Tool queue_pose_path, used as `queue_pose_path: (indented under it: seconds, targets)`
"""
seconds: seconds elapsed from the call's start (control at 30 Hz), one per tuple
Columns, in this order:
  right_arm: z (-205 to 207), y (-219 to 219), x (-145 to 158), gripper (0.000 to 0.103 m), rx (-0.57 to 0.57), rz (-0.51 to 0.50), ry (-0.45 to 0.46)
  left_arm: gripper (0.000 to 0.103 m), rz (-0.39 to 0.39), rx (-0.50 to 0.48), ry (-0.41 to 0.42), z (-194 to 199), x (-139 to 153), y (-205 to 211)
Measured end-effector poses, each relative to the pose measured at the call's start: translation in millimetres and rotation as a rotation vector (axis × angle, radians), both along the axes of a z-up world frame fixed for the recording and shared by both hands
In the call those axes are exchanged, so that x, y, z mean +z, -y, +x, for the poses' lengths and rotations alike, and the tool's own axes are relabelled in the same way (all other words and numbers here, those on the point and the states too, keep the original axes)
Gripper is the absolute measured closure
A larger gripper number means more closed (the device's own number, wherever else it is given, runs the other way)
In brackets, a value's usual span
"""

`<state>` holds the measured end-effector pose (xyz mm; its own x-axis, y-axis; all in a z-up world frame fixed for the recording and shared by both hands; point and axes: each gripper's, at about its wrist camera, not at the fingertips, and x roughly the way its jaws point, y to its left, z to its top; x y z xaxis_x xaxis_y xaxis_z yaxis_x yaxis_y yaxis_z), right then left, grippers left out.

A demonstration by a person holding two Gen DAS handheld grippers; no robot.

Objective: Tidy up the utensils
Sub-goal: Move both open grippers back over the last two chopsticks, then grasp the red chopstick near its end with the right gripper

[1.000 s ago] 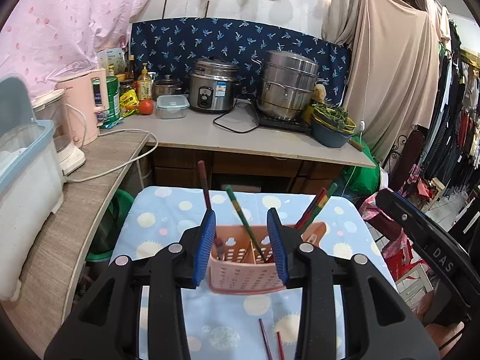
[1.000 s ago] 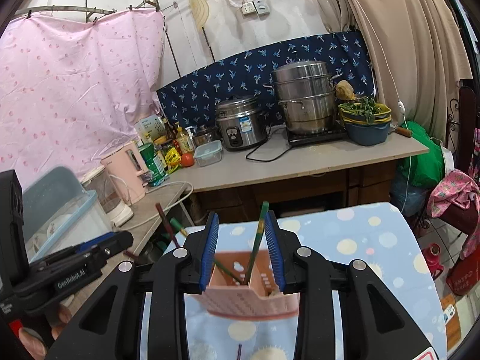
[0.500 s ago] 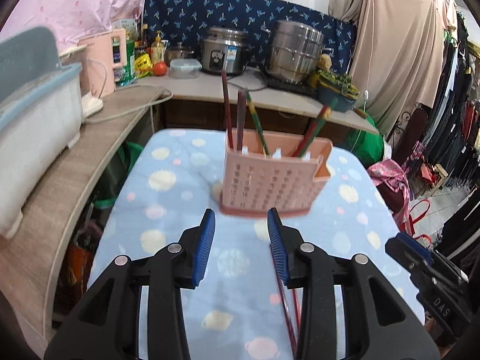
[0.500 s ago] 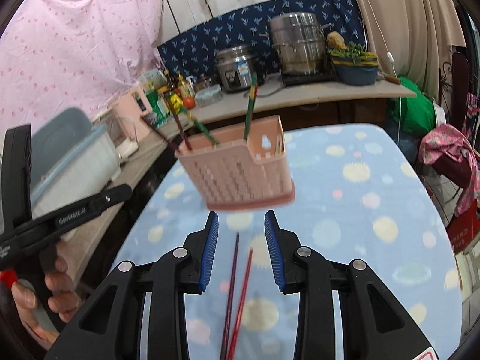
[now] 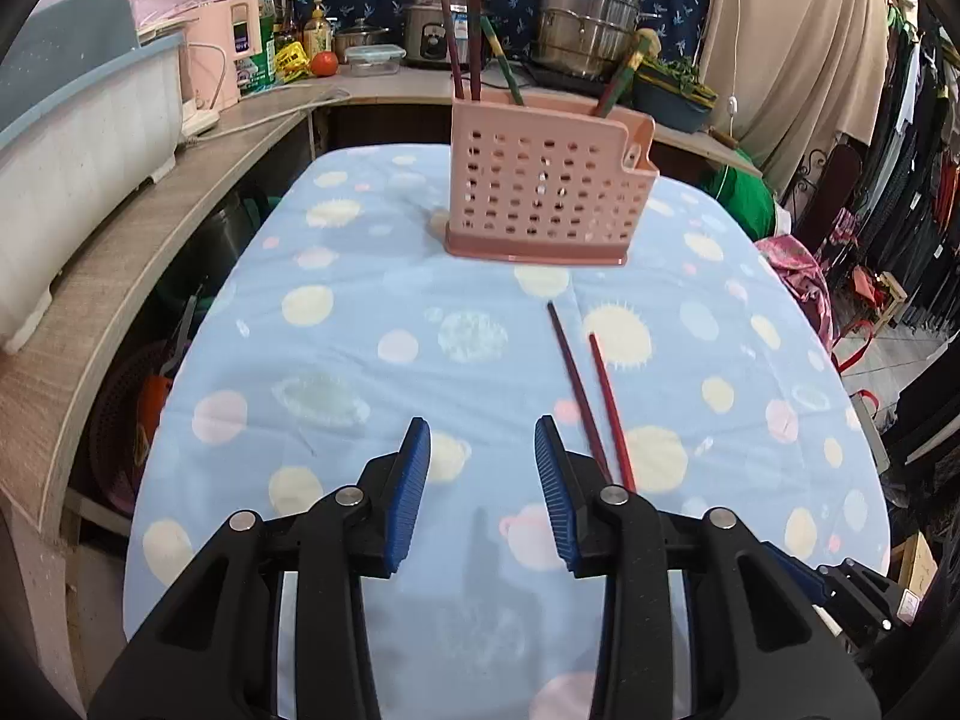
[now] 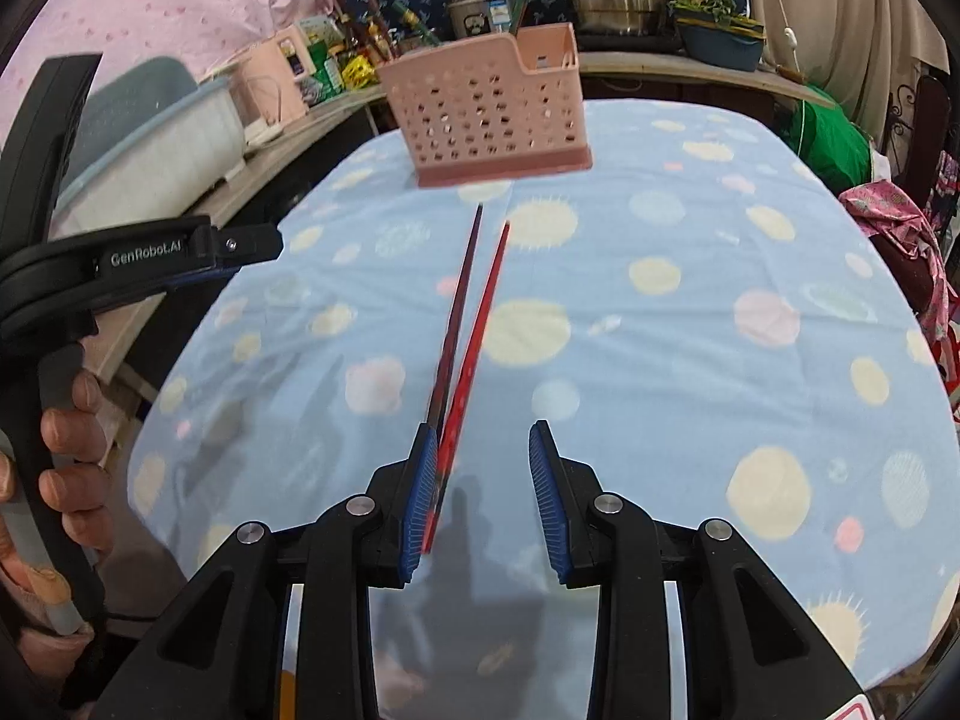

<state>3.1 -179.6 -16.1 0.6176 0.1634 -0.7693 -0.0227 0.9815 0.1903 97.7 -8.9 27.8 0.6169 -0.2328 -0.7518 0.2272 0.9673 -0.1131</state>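
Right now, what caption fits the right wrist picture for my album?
Open right gripper hovers over two red chopsticks lying on the spotted blue tablecloth, pink plastic utensil basket beyond.

Two chopsticks (image 5: 591, 396) lie side by side on the table (image 5: 360, 372) before the utensil basket (image 5: 543, 186).

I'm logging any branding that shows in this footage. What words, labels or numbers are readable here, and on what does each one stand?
"GenRobot.AI": on the black arm of the left gripper, seen from the right wrist.
Labels on the rice cooker, the bottles and packets on the counter: too small and blurred to read.
Nothing printed on the pink basket.
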Motion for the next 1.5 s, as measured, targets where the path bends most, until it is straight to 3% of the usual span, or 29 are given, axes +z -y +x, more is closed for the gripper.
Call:
queue_pose_path:
  seconds: [0.4, 0.8, 1.4, 1.5]
  targets:
    - [-8.4, -23.2, -29.0, 0.072, 0.05, -0.009, -0.045, 0.068, 0.02, -0.003, -0.062, -25.2, -28.3, 2.7]
    - [-6.3, -27.1, -34.5, 0.072, 0.05, -0.035, -0.05, 0.068, 0.026, -0.001, -0.091, -28.5, -38.9, -0.3]
    - [-7.0, -15.7, -36.2, 0.096, 0.016, -0.036, -0.05, 0.068, 0.038, -0.021, -0.131, -31.9, -50.3, 8.2]
    - [-7.2, -11.4, -36.3, 0.096, 0.004, -0.034, -0.047, 0.057, 0.038, -0.024, -0.135, -32.8, -51.9, 10.6]
